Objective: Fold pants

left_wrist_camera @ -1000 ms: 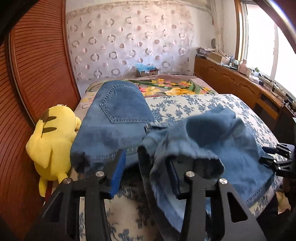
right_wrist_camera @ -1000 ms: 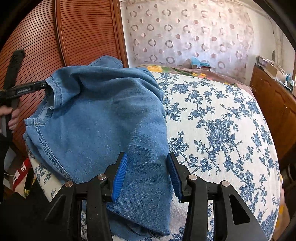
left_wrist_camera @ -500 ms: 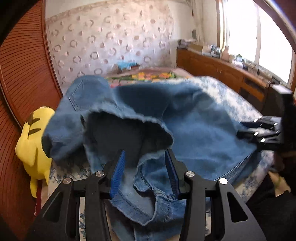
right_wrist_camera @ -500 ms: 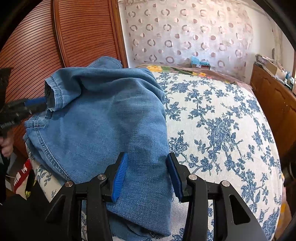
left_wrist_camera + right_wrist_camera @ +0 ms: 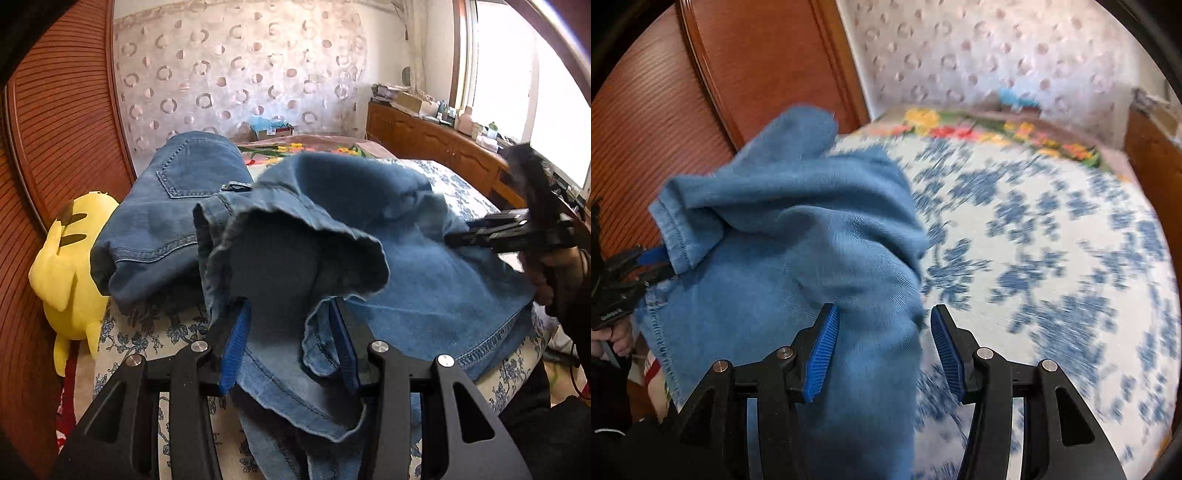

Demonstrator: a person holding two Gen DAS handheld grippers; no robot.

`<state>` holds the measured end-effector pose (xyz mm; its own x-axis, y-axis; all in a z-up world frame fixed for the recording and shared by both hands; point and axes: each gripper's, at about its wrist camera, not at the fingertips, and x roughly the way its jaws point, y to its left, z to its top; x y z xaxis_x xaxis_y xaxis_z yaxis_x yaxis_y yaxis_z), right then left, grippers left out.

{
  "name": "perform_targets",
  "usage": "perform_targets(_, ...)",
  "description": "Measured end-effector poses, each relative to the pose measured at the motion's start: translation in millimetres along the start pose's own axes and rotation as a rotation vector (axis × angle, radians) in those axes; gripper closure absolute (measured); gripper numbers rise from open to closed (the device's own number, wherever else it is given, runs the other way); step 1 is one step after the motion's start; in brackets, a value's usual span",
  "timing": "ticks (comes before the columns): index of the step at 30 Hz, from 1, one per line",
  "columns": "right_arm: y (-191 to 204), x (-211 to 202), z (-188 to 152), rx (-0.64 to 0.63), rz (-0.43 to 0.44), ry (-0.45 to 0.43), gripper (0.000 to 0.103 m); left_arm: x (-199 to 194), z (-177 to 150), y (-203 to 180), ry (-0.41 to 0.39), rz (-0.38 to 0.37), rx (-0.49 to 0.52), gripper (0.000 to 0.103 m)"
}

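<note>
Blue denim pants (image 5: 424, 266) lie bunched on the flower-print bed; the seat with a back pocket (image 5: 192, 173) rests at the far left. My left gripper (image 5: 290, 343) is open, its blue pads on either side of a raised leg hem (image 5: 306, 236). My right gripper (image 5: 882, 339) is open too, with denim (image 5: 820, 258) lying between its pads and against the left one. The right gripper also shows in the left wrist view (image 5: 509, 232) at the pants' right edge. The left gripper also shows in the right wrist view (image 5: 631, 273) by the hem.
A yellow plush toy (image 5: 70, 273) lies at the bed's left edge against the wooden wardrobe (image 5: 55, 122). A wooden cabinet (image 5: 436, 144) with clutter runs under the window on the right. A floral blanket (image 5: 990, 133) and a box (image 5: 271, 127) lie at the bed's far end.
The left gripper has moved in so that the raised hem now sits between its pads. The right gripper has swung in fast; its view is blurred and denim now lies between its pads.
</note>
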<state>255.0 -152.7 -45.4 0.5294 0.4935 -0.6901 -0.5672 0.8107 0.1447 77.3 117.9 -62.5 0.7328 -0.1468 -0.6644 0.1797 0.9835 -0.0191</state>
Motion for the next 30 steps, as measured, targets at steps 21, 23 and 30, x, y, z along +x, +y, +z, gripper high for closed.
perform_targets(21, -90.4, -104.3, -30.4, 0.055, -0.266, -0.103, 0.061, 12.7, 62.0, -79.6, -0.061, -0.192, 0.095, 0.058)
perform_targets(23, -94.4, -102.4, -22.8, 0.040, -0.238, -0.133, 0.060, 27.5, 67.0, -89.8, -0.026, -0.217, 0.105, 0.058)
perform_targets(30, -113.4, -57.4, 14.5, -0.068, -0.226, -0.086, 0.060, 65.0, 84.5, -114.8, 0.064, -0.289, 0.094, 0.058)
